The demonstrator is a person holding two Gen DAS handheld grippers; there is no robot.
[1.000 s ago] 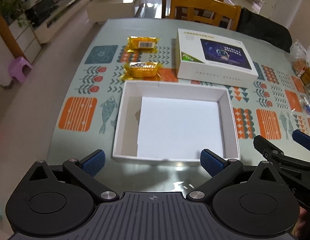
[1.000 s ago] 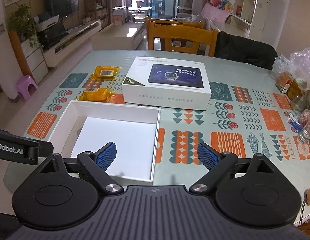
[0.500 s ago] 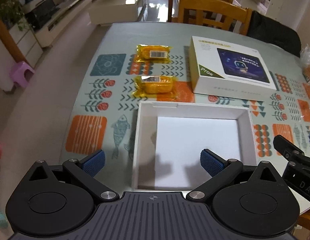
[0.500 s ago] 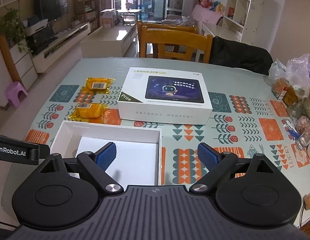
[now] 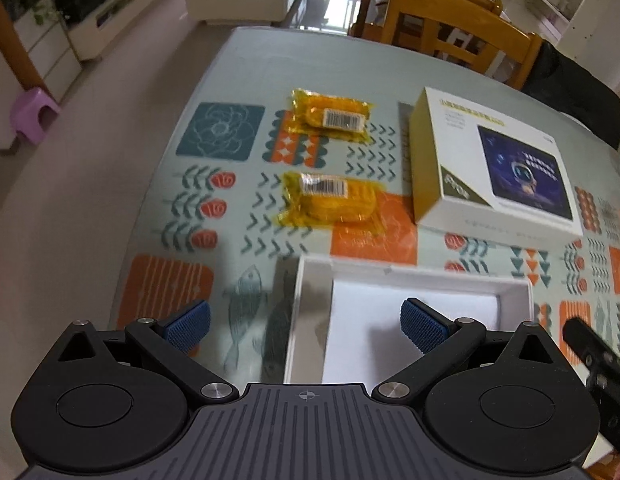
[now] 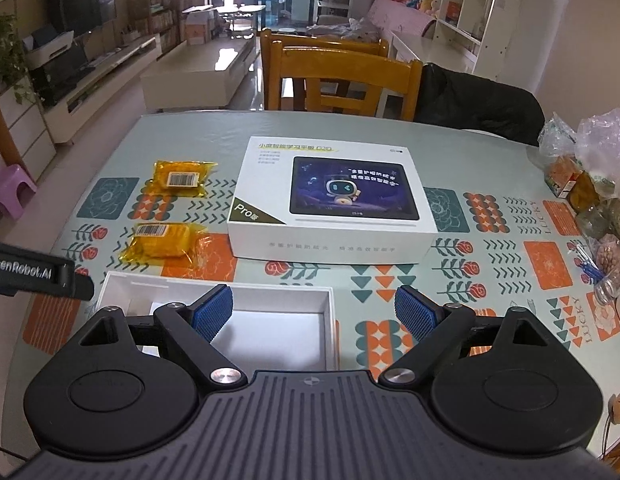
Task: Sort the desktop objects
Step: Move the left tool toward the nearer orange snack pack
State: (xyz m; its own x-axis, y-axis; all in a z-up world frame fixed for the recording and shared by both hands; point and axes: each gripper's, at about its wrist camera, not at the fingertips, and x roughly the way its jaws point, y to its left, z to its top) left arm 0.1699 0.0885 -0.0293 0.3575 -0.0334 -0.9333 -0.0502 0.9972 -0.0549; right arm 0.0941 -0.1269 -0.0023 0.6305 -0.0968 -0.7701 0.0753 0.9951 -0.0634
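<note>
Two yellow wrapped snack packs lie on the patterned table: a near one (image 5: 329,202) (image 6: 164,240) and a far one (image 5: 329,118) (image 6: 182,176). An open white box (image 5: 413,280) (image 6: 230,286) sits at the table's front, empty. A white tablet carton (image 5: 489,164) (image 6: 333,196) lies behind it to the right. My left gripper (image 5: 306,326) is open and empty, above the white box's left edge. My right gripper (image 6: 313,312) is open and empty, above the box's right edge.
Plastic bags of food and jars (image 6: 589,184) crowd the table's right edge. Wooden chairs (image 6: 337,76) stand at the far side, one with a dark jacket (image 6: 477,100). The table's left edge drops to the floor, where a purple stool (image 6: 10,188) stands.
Both grippers have pulled back and up from the table. The left one has also swung left, so the snack packs sit more central in its view. Jaws stay open.
</note>
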